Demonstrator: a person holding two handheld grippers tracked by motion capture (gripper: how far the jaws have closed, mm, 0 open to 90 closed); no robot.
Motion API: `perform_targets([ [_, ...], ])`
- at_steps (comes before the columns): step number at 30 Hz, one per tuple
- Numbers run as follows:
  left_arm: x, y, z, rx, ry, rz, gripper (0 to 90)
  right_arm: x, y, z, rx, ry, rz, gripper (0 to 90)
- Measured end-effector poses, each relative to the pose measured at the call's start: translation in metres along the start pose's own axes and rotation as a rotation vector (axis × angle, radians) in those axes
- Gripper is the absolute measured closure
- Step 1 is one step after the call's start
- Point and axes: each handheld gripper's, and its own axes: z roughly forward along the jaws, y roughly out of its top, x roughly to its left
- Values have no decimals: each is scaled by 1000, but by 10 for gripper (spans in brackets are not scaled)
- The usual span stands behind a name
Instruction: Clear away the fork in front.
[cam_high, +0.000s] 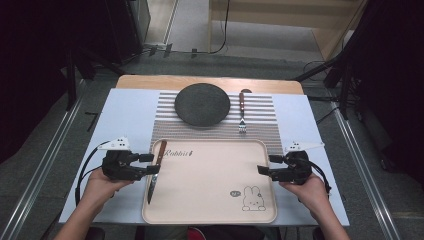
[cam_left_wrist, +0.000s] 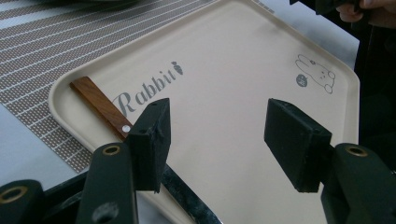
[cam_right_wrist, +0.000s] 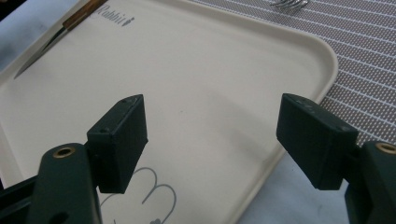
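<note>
With my left tongs (cam_high: 149, 164) released and straddling the knife (cam_high: 154, 170) on the tray's (cam_high: 210, 210) left rim, I should clamp squarely on the wooden handle before lifting, while my right tongs (cam_high: 264, 165) wait released at the right rim.

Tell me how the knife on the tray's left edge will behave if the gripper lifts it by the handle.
The knife looks stiff, so it should not sag. Its metal blade probably outweighs the wooden handle, so the tip may dip. Lying flat across the tray rim, it seems unlikely to roll, though the smooth blade could slide.
</note>
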Motion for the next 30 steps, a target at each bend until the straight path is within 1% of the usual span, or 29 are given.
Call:
perform_targets([
  [1, 0, 0, 0, 0, 1, 3, 409, -1, 1, 0, -1, -5, 1, 237],
  [4, 0, 0, -1, -1, -6, -7, 408, -4, 6, 0, -8, -9, 5, 238],
  [7, 0, 0, 0, 9, -4, -12, 405, -6, 10, 0, -12, -12, 2, 241],
  [8, 1, 1, 1, 20, -1, -16, 394, -6, 12, 1, -10, -17, 2, 241],
  [9, 2, 1, 1, 28, -6, -25, 377, -7, 14, 1, -9, -17, -1, 241],
  [11, 3, 1, 2, 32, -23, -30, 376, -8, 17, 3, -5, -19, -6, 241],
  [14, 6, 1, 2, 33, -32, -36, 376, -8, 21, 6, -1, -21, -7, 242],
  [16, 6, 1, 2, 34, -31, -41, 376, -10, 25, 8, -1, -21, -6, 245],
  [19, 6, 1, 3, 31, -36, -37, 371, -12, 30, 10, 1, -22, -7, 254],
  [21, 4, 1, 4, 35, -35, -28, 350, -13, 34, 11, 2, -29, -7, 254],
  [25, 4, 1, 5, 50, -23, -12, 350, -16, 40, 14, 2, -37, 0, 255],
  [30, 5, 2, 4, 39, -26, -12, 349, -19, 47, 17, 5, -48, 2, 254],
])
